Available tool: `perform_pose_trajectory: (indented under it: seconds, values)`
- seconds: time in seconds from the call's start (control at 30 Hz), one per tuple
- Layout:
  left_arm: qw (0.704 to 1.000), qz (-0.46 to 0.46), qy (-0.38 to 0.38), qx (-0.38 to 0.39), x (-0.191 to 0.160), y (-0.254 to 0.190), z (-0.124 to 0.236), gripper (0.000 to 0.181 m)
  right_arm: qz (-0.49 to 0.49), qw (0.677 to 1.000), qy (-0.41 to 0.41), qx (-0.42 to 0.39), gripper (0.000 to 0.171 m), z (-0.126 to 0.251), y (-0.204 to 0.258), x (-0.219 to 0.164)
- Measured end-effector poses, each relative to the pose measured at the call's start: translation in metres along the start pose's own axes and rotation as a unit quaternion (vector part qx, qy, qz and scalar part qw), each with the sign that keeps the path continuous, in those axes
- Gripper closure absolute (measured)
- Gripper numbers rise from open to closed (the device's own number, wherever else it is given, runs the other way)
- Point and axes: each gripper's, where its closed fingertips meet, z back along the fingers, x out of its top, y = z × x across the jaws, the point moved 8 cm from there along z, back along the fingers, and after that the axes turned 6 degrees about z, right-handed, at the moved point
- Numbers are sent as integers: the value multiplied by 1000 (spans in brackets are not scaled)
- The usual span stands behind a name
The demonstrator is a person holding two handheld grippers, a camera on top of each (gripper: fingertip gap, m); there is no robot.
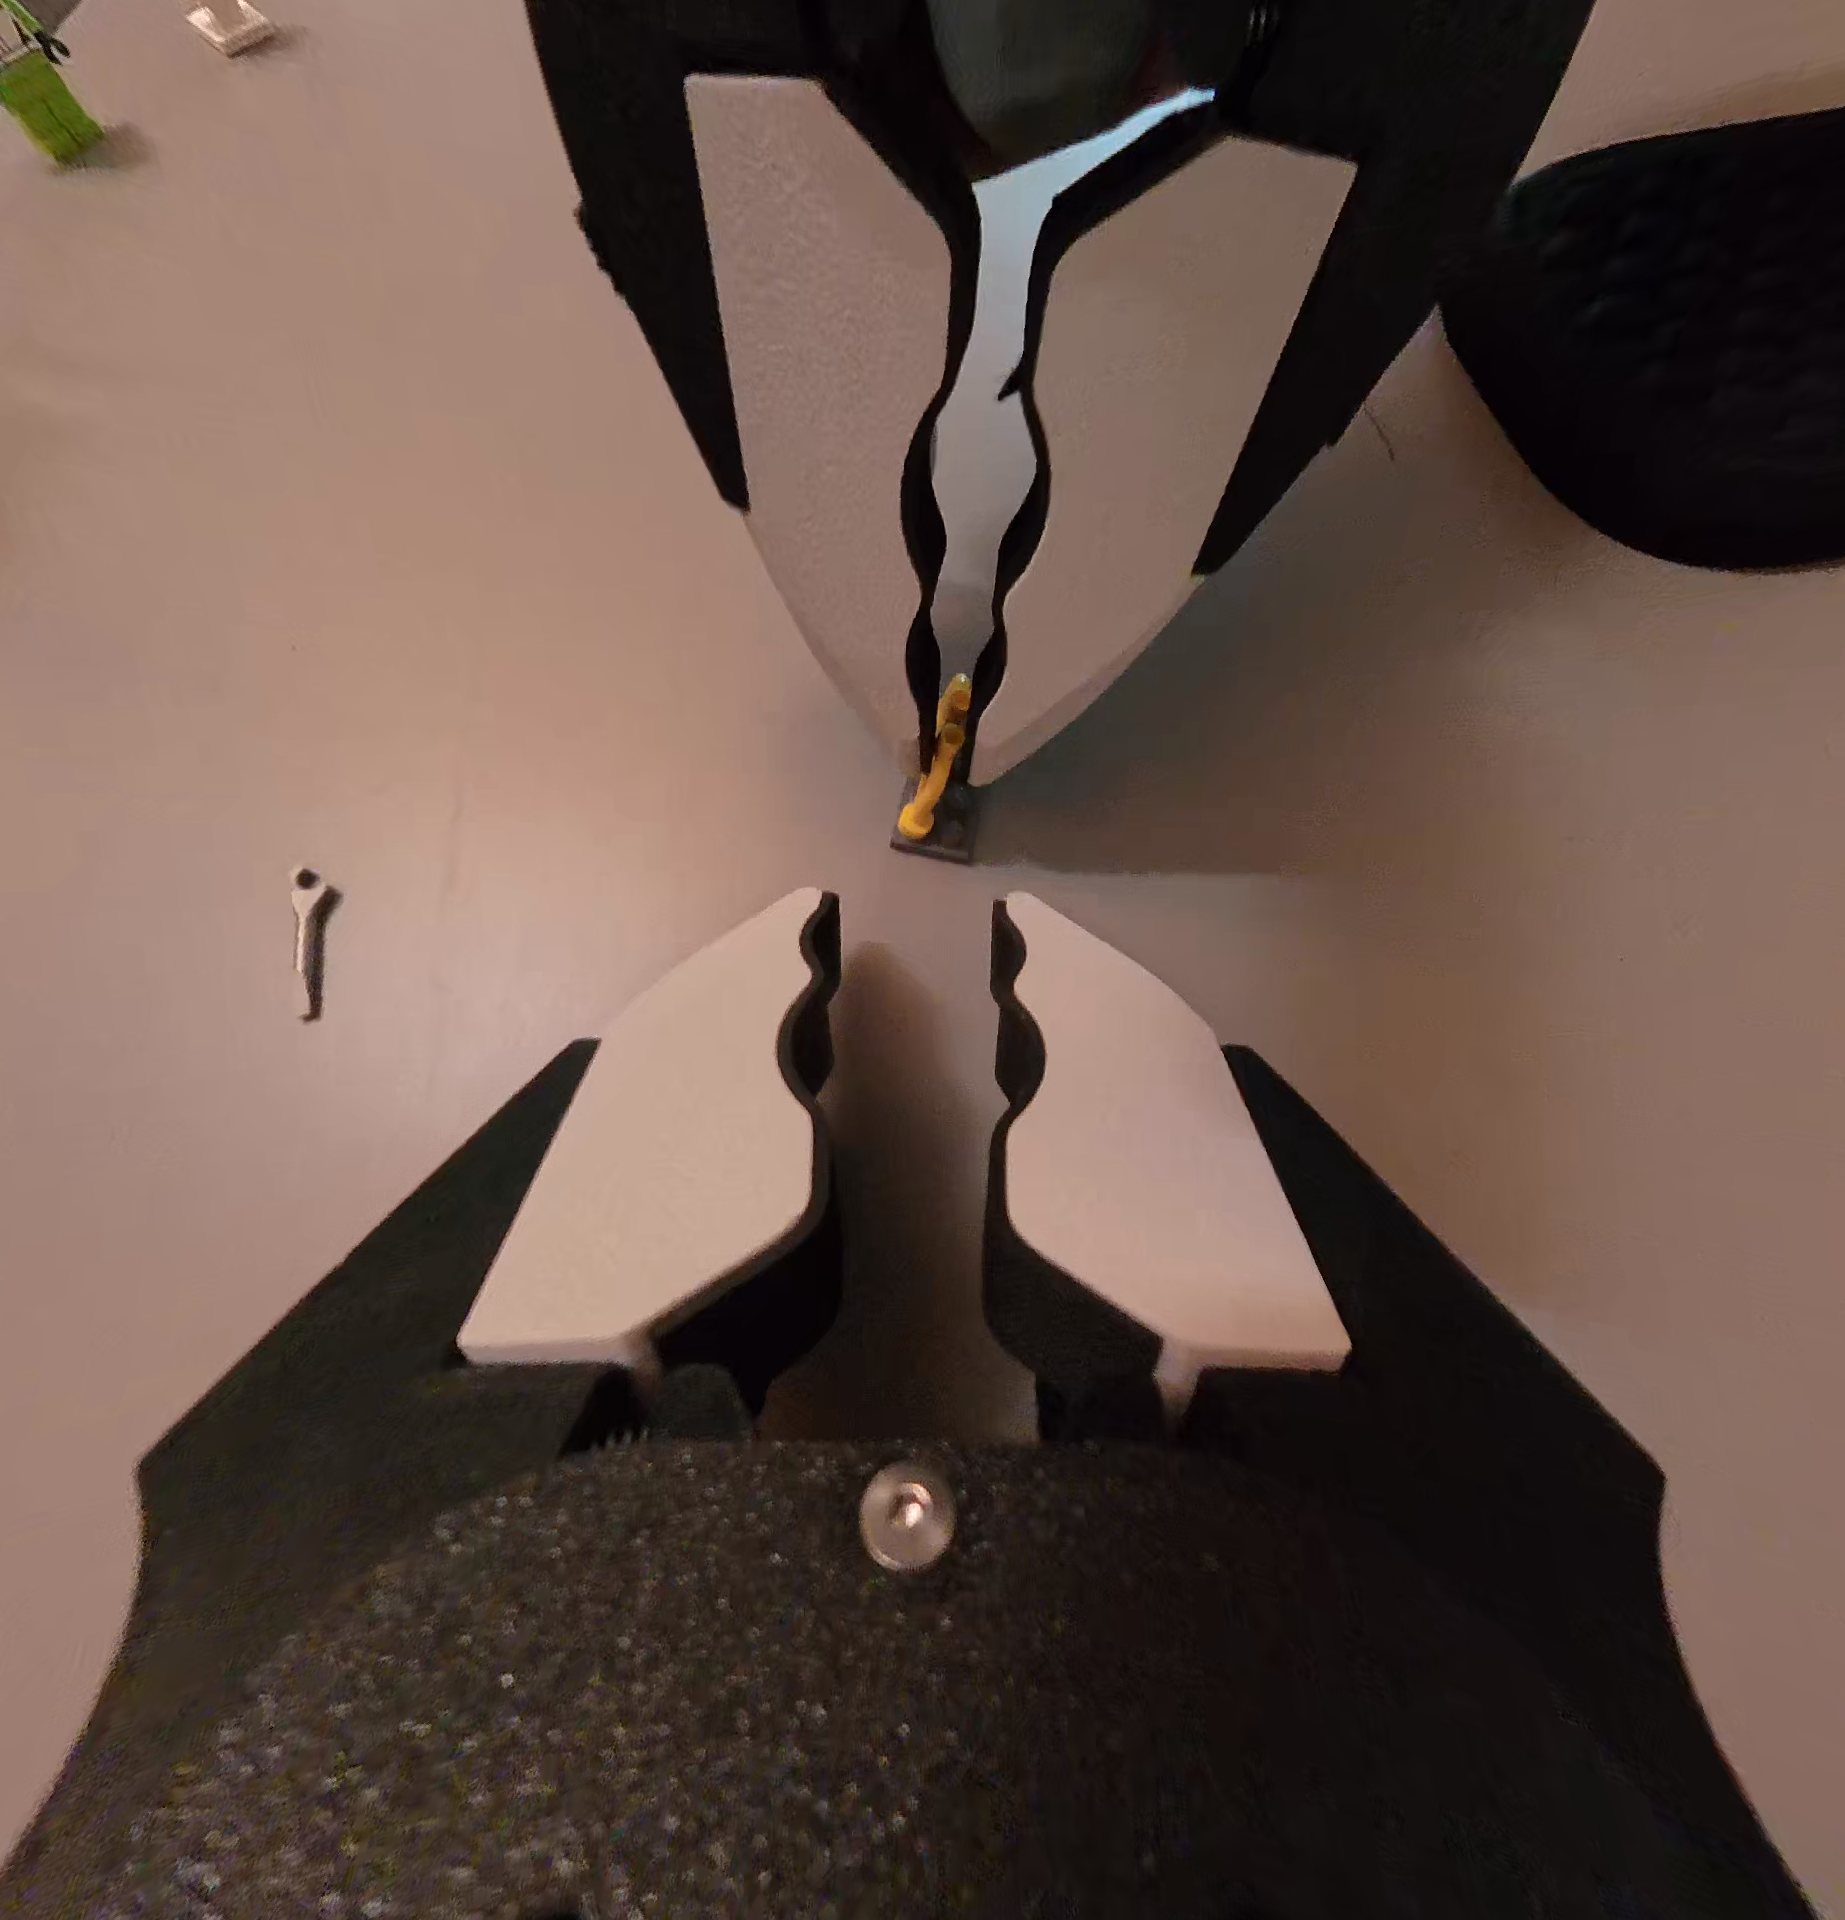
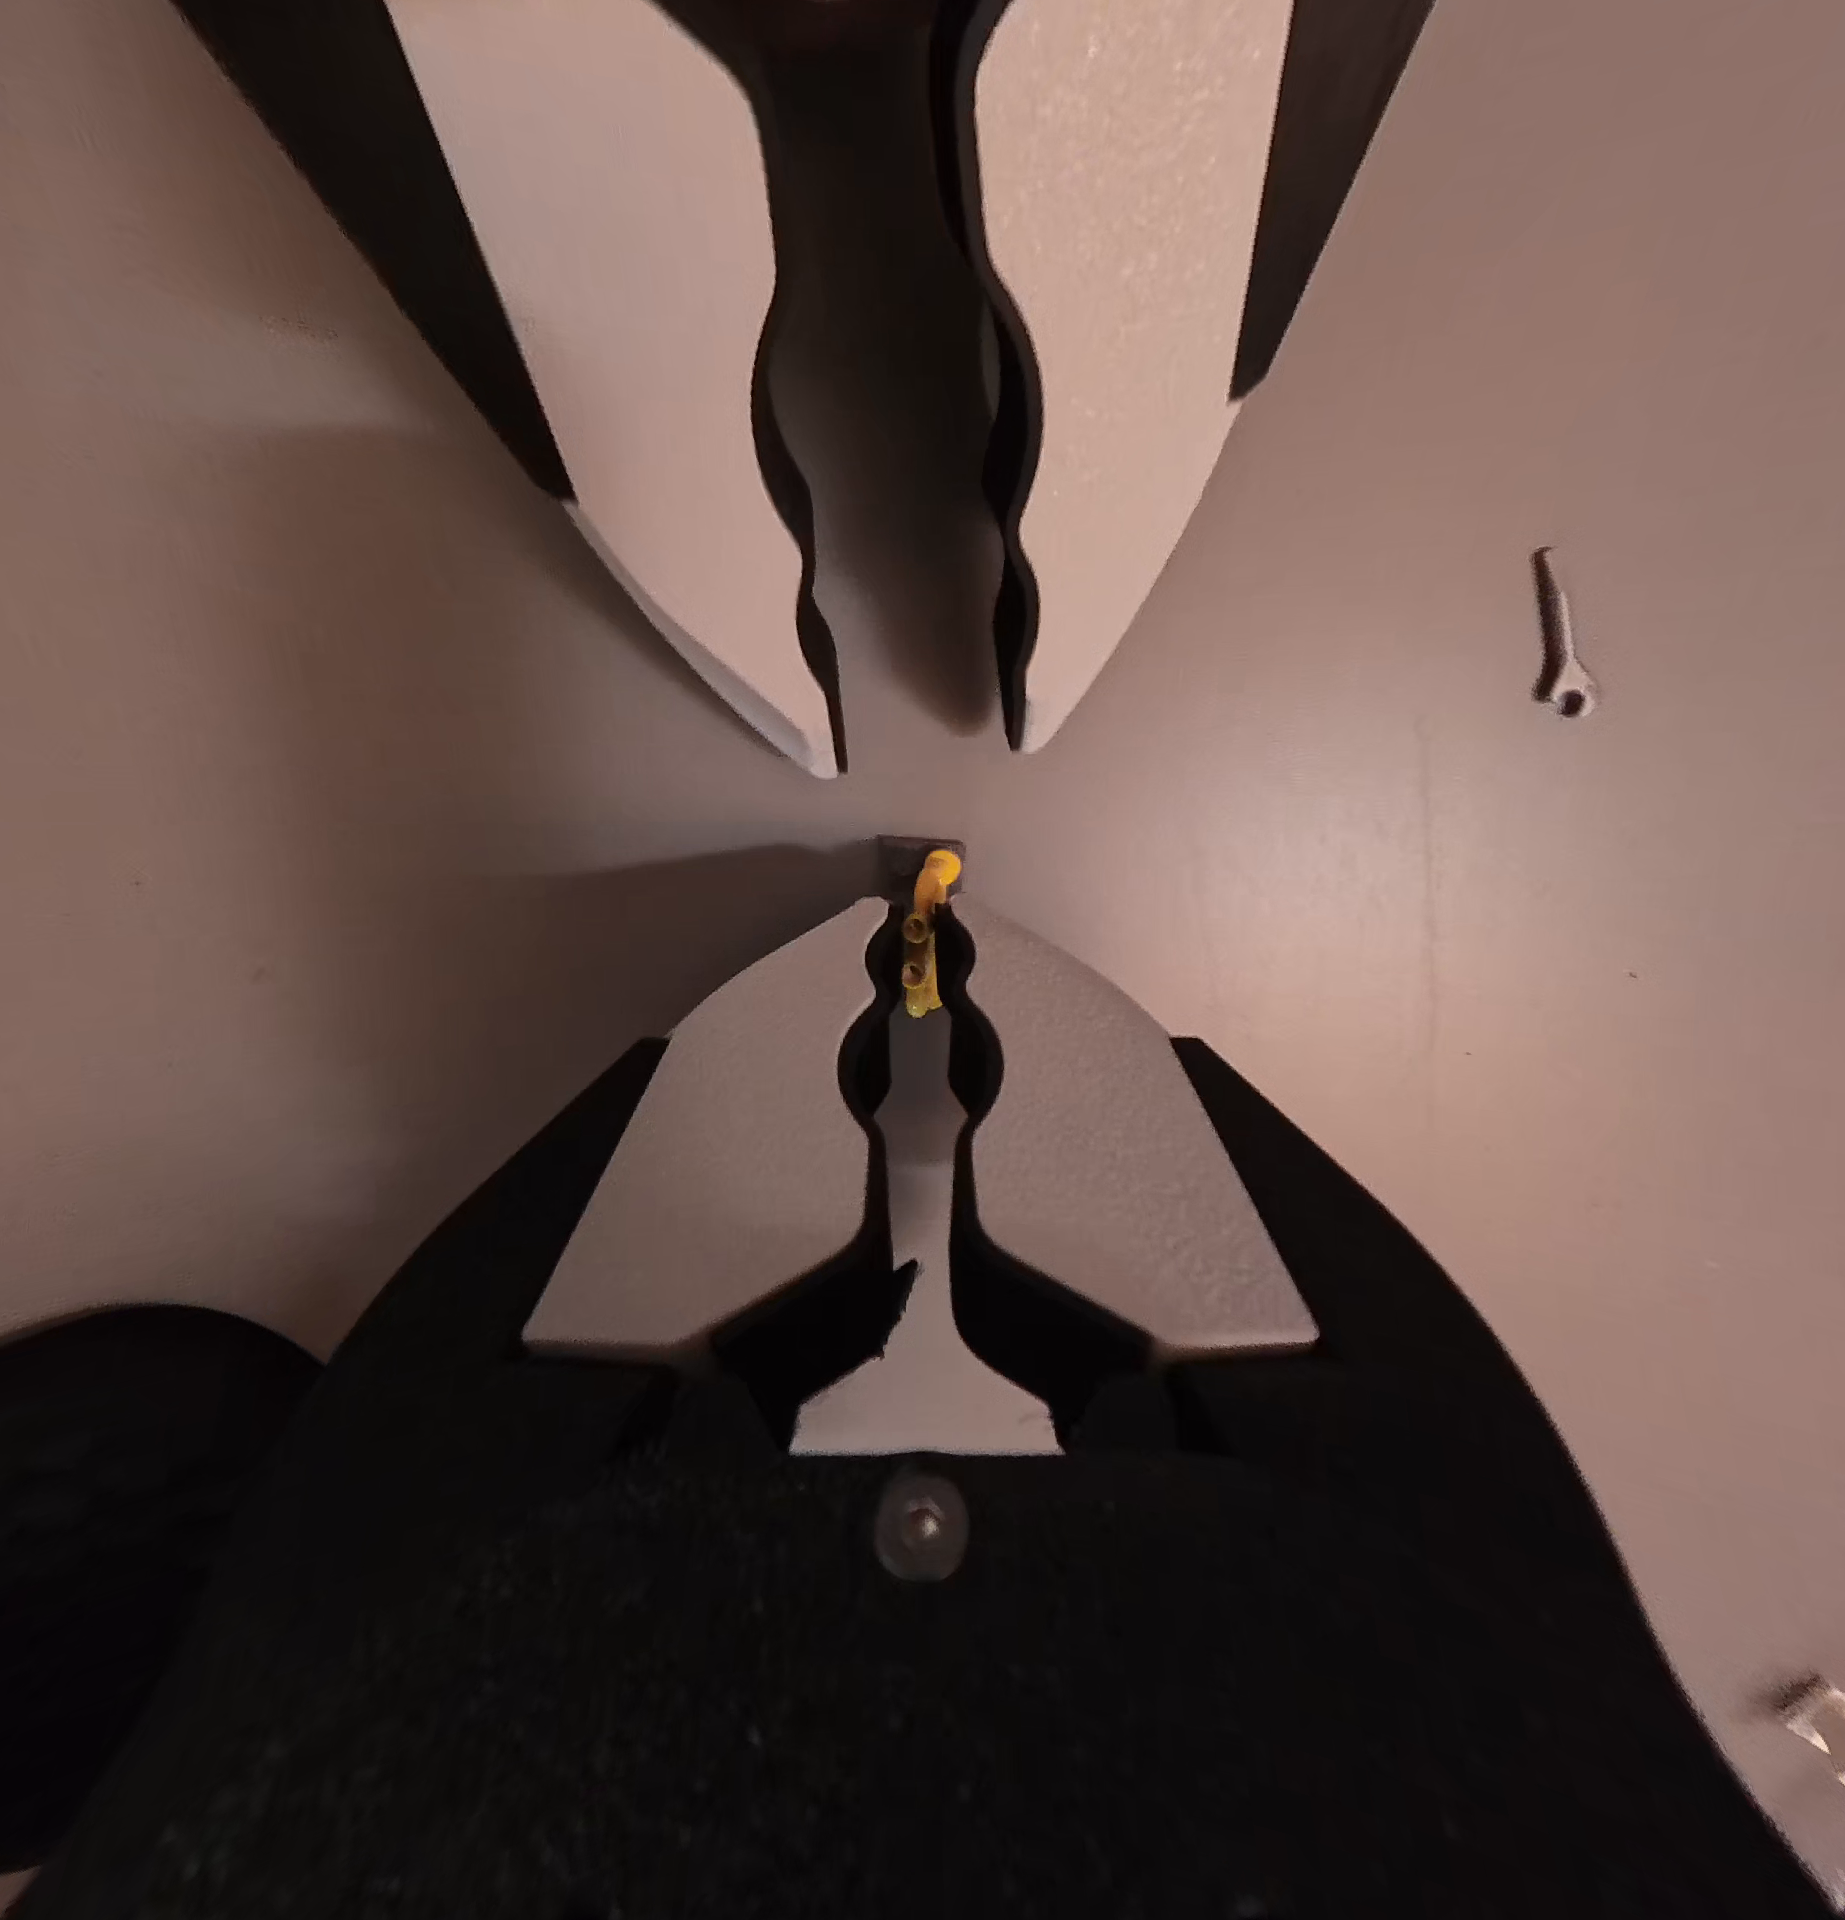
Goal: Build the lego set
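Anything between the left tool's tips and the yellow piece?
Only bare table, per left wrist view; left tool is open, short of the yellow piece.

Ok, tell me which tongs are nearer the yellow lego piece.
Right. The right tongs are shut on the yellow lego piece, its lower end on a small dark plate. The left tongs are open, just short of the plate, touching nothing.

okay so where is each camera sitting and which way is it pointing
Left wrist view: on the left gripper, looking along its open fingers at the right gripper.
Right wrist view: on the right gripper, facing the left gripper.
Shared: the yellow piece on a dark plate, and a grey piece.
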Motion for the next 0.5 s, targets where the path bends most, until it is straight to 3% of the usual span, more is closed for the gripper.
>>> perform_pose_trajectory:
  seconds: [0.13,0.3,0.5]
  values:
    - [1000,-17,-11,10,8,0,-8,155,-4,1000,-8,4,166,0,-2,-1]
    - [1000,-25,-18,1,11,0,-15,171,-4,1000,-16,5,166,0,-2,-3]
    - [999,-41,-6,5,11,-3,-20,177,-4,1000,-22,5,166,0,-2,-3]
